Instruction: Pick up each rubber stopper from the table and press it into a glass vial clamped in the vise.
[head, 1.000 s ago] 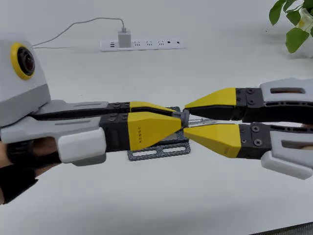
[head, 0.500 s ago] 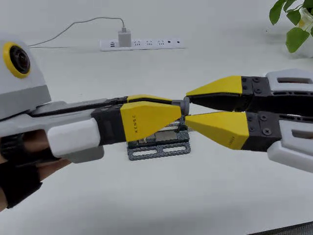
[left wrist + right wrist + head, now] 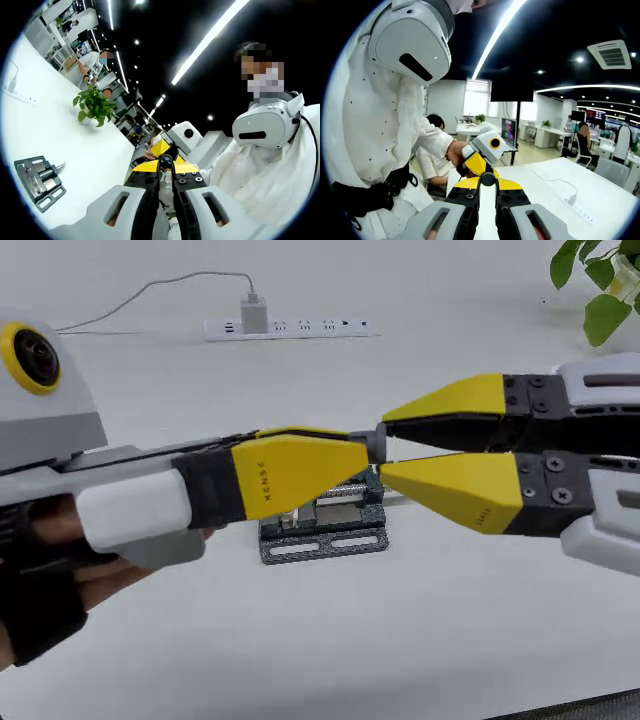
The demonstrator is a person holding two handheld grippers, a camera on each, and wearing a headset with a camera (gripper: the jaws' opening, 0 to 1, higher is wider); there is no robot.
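Note:
A grey rubber stopper (image 3: 375, 444) is held in the air between the yellow tips of my left gripper (image 3: 372, 446), which reaches in from the left and is shut on it. My right gripper (image 3: 384, 452) comes from the right with its jaws together, and its tips meet the stopper end-on. The stopper (image 3: 166, 161) sits at the jaw tips in the left gripper view. In the right gripper view the stopper (image 3: 487, 178) lies just past the closed tips. Below and behind the tips, the small dark vise (image 3: 325, 528) stands on the white table. I cannot make out what the vise (image 3: 38, 177) clamps.
A white power strip (image 3: 290, 329) with a plugged charger and cable lies at the table's far edge. Plant leaves (image 3: 598, 292) hang at the top right, and the potted plant (image 3: 94, 106) shows beyond the vise. The person's headset (image 3: 265, 126) and white coat face the left gripper.
Both grippers have risen together, lifting the stopper away from the vise. The right gripper's tips have closed up against the stopper.

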